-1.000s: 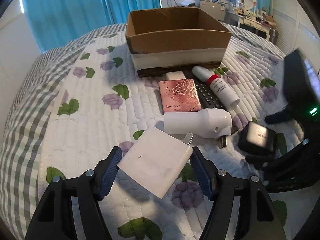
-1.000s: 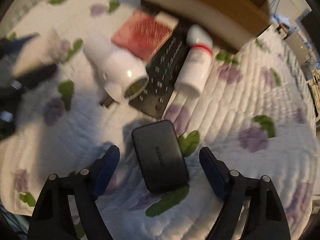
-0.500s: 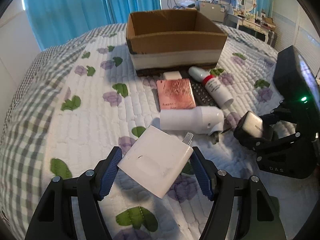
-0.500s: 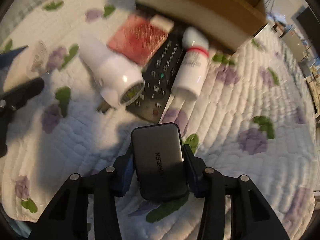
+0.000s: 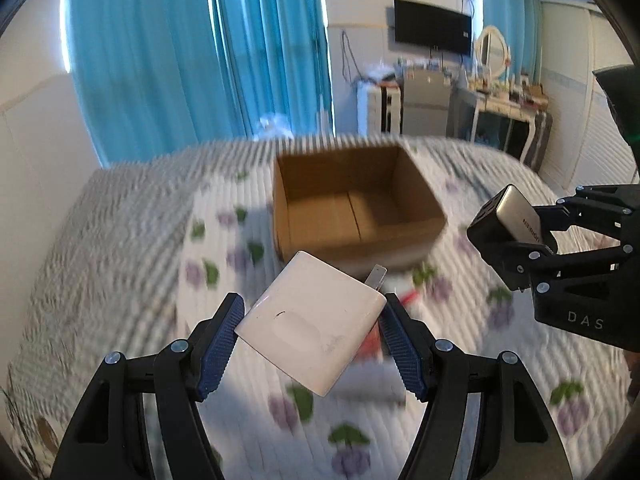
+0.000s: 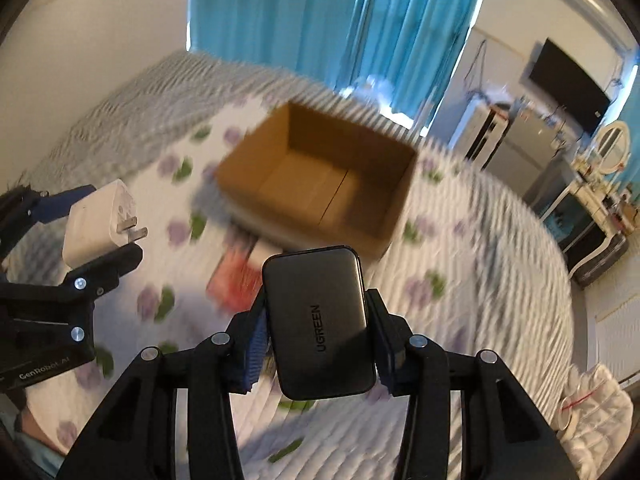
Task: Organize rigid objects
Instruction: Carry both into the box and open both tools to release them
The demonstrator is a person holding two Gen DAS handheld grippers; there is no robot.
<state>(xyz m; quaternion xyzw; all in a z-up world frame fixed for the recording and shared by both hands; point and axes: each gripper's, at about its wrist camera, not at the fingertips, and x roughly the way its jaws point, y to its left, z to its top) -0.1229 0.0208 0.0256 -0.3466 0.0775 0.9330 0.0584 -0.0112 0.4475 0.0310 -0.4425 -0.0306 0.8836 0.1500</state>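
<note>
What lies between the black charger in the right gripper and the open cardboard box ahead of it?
In the right wrist view, only flowered quilt and a blurred red object lie between the black charger and the cardboard box.

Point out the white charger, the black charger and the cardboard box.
white charger (image 5: pixel 316 320), left wrist view, flat top face
black charger (image 6: pixel 320 320), right wrist view, top face by the lettering
cardboard box (image 5: pixel 352 236), left wrist view, near wall

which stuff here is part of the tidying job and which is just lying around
Job: white charger clamped in the left gripper; dark UGREEN charger clamped in the right gripper; open cardboard box; blurred pink item on the quilt.

Lying about: blue curtains, wall TV, oval mirror.
</note>
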